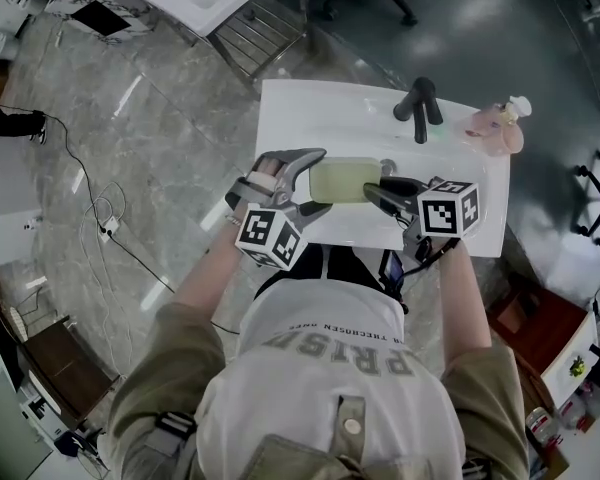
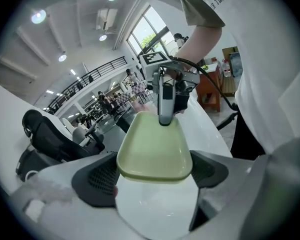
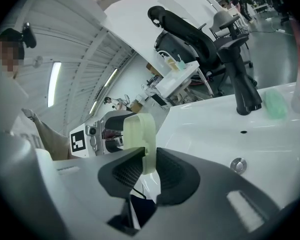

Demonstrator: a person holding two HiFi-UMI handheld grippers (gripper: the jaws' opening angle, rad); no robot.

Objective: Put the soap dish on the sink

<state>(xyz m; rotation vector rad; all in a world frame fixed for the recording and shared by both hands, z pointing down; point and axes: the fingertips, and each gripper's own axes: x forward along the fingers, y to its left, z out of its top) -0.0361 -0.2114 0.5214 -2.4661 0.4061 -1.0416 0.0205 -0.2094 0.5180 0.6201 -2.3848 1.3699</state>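
Note:
A pale green soap dish [image 1: 345,180] hangs just above the basin of the white sink [image 1: 310,108], held from both ends. My left gripper [image 1: 318,180] straddles its left end, and in the left gripper view the pads press on both long sides of the dish [image 2: 155,149]. My right gripper [image 1: 373,190] is shut on the rim of the right end. In the right gripper view the dish [image 3: 140,134] stands on edge between the pads. The right gripper [image 2: 165,119] shows at the far end of the dish in the left gripper view.
A black faucet [image 1: 420,108] stands at the back of the sink, with a pink bottle [image 1: 500,128] at the back right corner. A pale green piece [image 3: 276,104] lies by the faucet [image 3: 242,79], and the drain plug [image 3: 238,165] sits in the basin. The person stands against the sink's front edge.

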